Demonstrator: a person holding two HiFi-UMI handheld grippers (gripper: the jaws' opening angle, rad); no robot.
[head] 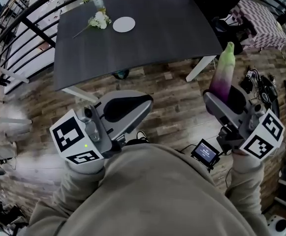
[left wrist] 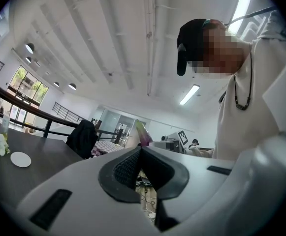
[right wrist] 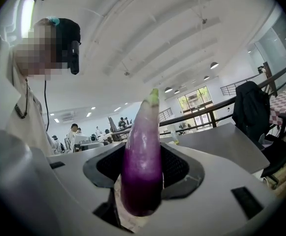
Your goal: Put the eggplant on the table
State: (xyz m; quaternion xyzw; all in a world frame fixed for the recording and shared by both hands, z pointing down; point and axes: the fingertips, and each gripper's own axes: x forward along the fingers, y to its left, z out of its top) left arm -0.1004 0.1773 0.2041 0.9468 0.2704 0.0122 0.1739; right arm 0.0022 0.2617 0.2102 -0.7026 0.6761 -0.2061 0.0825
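A long eggplant (head: 223,75), purple below and pale green at the tip, stands upright in my right gripper (head: 221,100), off the dark table's (head: 133,48) near right corner and above the wooden floor. In the right gripper view the eggplant (right wrist: 143,166) fills the gap between the pads, and the right gripper (right wrist: 143,156) is shut on it. My left gripper (head: 145,101) hovers in front of the table's near edge, holding nothing. In the left gripper view its pads meet at the tip of the left gripper (left wrist: 141,150), and the eggplant (left wrist: 143,133) shows beyond.
A white plate (head: 124,24), a bunch of white flowers (head: 99,20) and a bottle (head: 99,1) sit at the table's far side. A chair with a black jacket (right wrist: 251,107) stands by the table. Railings (head: 29,23) run along the left; cables (head: 261,85) lie on the floor at the right.
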